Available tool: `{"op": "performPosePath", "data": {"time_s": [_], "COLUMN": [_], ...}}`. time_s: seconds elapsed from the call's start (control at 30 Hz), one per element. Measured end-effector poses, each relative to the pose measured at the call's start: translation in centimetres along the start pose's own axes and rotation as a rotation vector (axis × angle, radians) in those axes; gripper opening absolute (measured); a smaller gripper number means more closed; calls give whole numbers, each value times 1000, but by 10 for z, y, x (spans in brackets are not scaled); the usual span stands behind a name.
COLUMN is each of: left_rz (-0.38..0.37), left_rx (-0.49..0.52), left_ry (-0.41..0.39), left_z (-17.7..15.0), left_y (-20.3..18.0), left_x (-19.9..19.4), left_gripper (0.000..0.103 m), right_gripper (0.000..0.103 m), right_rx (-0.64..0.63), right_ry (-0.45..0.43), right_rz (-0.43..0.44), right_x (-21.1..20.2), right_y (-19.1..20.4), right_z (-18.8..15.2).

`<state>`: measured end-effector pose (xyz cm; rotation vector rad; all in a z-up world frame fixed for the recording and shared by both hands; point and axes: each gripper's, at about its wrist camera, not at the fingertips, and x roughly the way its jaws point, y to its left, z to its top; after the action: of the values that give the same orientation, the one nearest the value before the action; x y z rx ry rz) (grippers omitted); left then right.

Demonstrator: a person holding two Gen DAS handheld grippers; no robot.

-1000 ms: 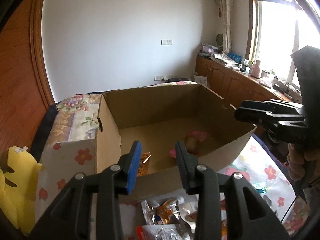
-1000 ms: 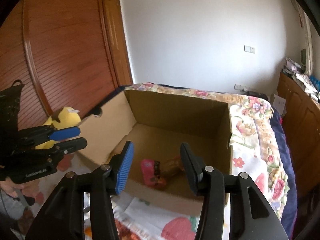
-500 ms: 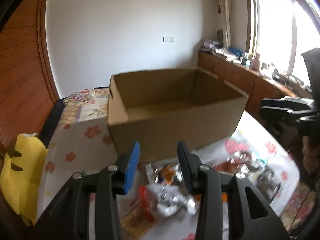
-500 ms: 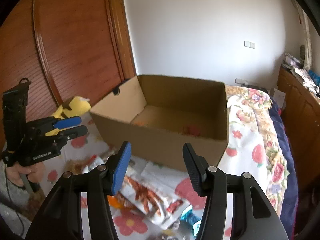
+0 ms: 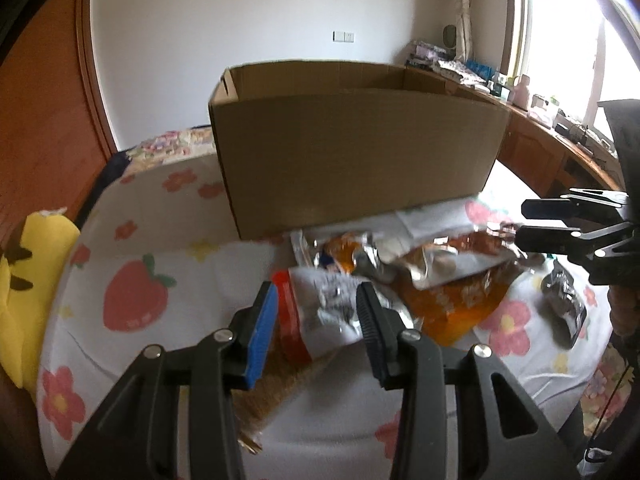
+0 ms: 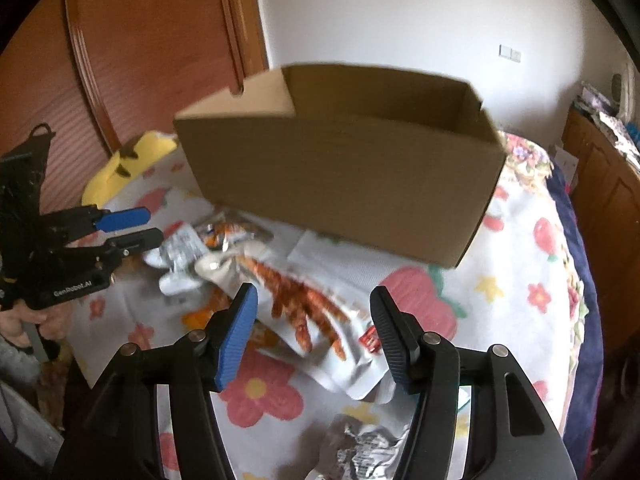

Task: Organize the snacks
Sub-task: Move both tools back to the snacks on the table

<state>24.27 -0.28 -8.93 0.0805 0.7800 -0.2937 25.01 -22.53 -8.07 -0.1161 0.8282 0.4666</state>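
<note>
An open cardboard box (image 5: 360,152) stands on the flowered bedsheet; it also shows in the right wrist view (image 6: 340,176). Several snack packets lie in front of it. My left gripper (image 5: 316,332) is open and empty, just above a silver packet with a red end (image 5: 320,308). An orange packet (image 5: 452,304) lies to its right. My right gripper (image 6: 314,336) is open and empty above a white packet printed with orange sticks (image 6: 316,320). The right gripper also shows in the left wrist view (image 5: 532,224), the left gripper in the right wrist view (image 6: 144,226).
A yellow plush toy (image 5: 28,280) lies at the bed's left edge. A wooden wardrobe (image 6: 120,60) stands on the left. A wooden counter (image 5: 560,148) with clutter runs under the window. A crumpled silver packet (image 6: 360,452) lies near the right gripper.
Both grippers have pulled back from over the box and dropped low over the snack packets in front of it. Both stay open and empty.
</note>
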Motion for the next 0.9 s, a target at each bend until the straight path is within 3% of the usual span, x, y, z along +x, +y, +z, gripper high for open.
{"op": "performPosePath", "data": {"time_s": [0.43,0.9], "left_rz": [-15,-17], "left_rx": [-17,-24], "left_ry": [7,8], "left_z": [-9,-9], "left_y": [3,3], "left_x": [3,3], "left_gripper": [42,43], "right_gripper": [67,78], "right_rx": [-81,-113], "right_ry": [87,125], "right_rz": [-9,85], "right_x": [32,50], "right_y": [9,18], "right_z": [3,9]}}
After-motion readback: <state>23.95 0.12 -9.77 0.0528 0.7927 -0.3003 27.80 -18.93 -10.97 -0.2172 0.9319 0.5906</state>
